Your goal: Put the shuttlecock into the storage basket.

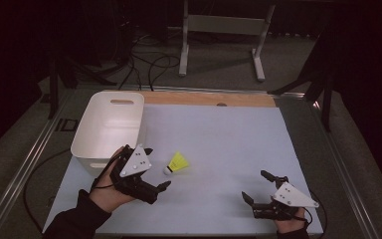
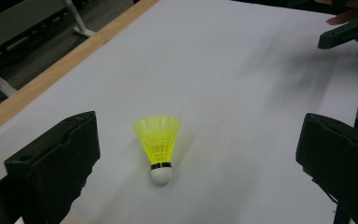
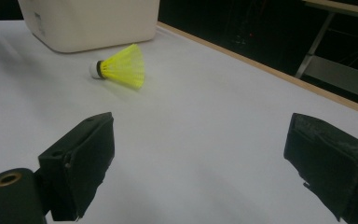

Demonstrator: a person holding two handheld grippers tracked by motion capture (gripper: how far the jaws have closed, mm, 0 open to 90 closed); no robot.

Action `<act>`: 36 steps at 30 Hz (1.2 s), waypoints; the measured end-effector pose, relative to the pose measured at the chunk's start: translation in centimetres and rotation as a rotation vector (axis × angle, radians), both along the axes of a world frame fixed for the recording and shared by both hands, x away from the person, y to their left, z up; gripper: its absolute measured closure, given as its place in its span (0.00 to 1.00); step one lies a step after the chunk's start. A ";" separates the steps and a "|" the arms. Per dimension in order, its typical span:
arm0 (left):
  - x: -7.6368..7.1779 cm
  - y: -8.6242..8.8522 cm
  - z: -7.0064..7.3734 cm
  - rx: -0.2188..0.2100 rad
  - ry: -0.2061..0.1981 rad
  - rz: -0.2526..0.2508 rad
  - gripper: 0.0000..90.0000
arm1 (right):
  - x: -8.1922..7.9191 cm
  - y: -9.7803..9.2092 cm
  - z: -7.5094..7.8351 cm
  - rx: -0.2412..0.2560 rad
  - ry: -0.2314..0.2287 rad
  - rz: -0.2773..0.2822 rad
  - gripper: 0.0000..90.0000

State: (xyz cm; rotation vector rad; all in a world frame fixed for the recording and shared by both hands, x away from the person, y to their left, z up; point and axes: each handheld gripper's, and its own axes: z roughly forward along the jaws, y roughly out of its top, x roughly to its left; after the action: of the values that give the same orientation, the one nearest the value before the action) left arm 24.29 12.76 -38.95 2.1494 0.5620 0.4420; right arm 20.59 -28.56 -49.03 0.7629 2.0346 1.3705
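Closest to me, at the lower right of the high view, my right gripper (image 1: 262, 190) sits low over the bench (image 1: 229, 144) with its jaws spread wide and nothing between them. I read that as parked: it is well apart from anything worth grasping, and in its own view the jaws frame only bare white surface, with the shuttlecock (image 3: 120, 68) lying far off toward the upper left.

At the lower left of the high view, my left gripper (image 1: 151, 172) is the one doing the work. Its jaws are also spread, empty, and they point at the shuttlecock (image 1: 177, 164), which lies just beside the jaw tips near the middle of the frame. In the left gripper view the shuttlecock (image 2: 160, 143) rests on the bench between the two jaws but clear of both, white cork end nearest the camera, yellow skirt fanning away. That lineup looks to me like a setup for a pinch across the skirt or cork.

Farther back, at the upper left, the white bin (image 1: 110, 123) stands open-topped just behind the left hand, probably the drop point, though I have no task to confirm it.
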 end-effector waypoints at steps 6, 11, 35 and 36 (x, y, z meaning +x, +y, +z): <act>0.9 -0.8 -1.0 0.017 0.029 0.000 0.00 | -0.1 0.0 0.1 -0.004 -0.004 0.002 0.10; 1.7 -1.5 -1.9 0.029 0.051 0.012 0.00 | -0.1 0.0 0.1 -0.006 -0.003 0.004 0.10; 4.4 -3.2 -7.1 0.096 0.152 0.067 0.01 | -0.1 0.0 0.1 -0.006 -0.002 0.013 0.10; 4.5 -3.2 -7.3 0.099 0.158 0.069 0.01 | -0.1 0.0 0.1 -0.005 -0.002 0.012 0.10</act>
State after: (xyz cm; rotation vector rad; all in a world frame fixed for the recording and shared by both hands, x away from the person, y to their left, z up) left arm 28.77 9.53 -46.23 2.2785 0.7179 0.3459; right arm 20.49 -28.55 -48.95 0.7479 2.0440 1.3722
